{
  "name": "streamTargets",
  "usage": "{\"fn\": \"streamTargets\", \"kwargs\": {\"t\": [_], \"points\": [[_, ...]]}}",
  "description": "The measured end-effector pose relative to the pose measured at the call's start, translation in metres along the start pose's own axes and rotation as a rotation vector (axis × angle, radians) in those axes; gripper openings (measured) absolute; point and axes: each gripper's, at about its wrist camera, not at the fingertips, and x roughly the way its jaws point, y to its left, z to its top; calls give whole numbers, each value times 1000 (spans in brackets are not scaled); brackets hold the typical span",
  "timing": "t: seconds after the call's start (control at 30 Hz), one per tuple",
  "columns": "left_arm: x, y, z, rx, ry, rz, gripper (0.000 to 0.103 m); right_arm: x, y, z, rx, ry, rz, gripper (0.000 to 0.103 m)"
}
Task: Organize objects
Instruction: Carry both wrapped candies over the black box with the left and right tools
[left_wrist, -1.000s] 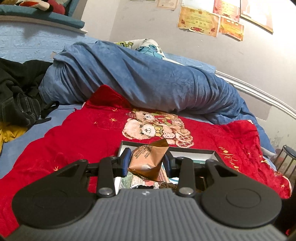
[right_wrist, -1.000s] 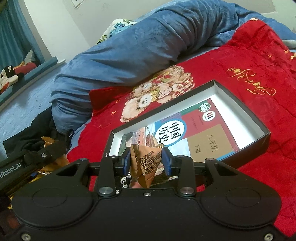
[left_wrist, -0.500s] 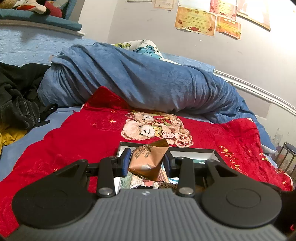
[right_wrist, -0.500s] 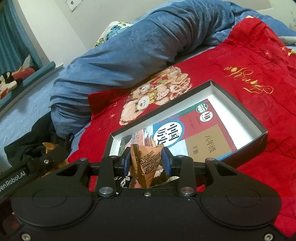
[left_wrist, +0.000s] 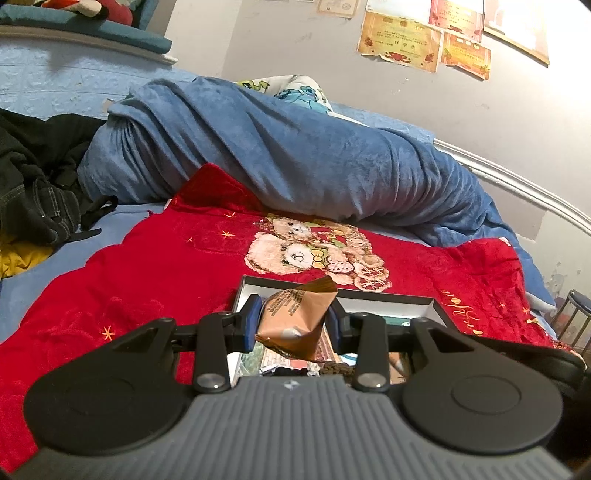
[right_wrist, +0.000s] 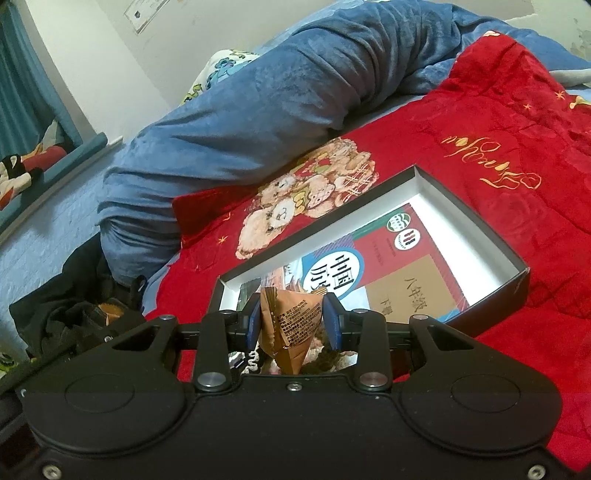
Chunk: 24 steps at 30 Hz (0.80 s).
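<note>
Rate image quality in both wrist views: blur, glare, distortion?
Left wrist view: sharp, fisheye bends the white wall moulding, mild glare on the wall certificates. Right wrist view: sharp, the black open box looks skewed, no glare.

A red, white and tan paperback textbook (right_wrist: 402, 273) lying in the black, white-lined shallow cardboard box (right_wrist: 476, 221) carries large Chinese characters 中国历史 in a blue-ringed white oval, and 八年级 with 下册 on its tan panel. Beyond the box, the red plush blanket (right_wrist: 498, 122) bears gold cursive embroidery, too tilted to read. The brown foil snack packets (right_wrist: 291, 325) (left_wrist: 295, 321) show fine black print, too small to read. Yellow paper certificates (left_wrist: 399, 35) on the wall have illegible lettering.
</note>
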Motion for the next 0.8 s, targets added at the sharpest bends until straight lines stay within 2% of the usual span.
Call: {"fn": "streamTargets", "kwargs": {"t": [0.2, 0.8], "points": [[3, -6, -3, 18, -3, -9, 41, -2, -9, 6, 31, -11, -6, 34], [12, -4, -7, -20, 18, -37, 41, 1, -16, 9, 67, -7, -22, 34]]}}
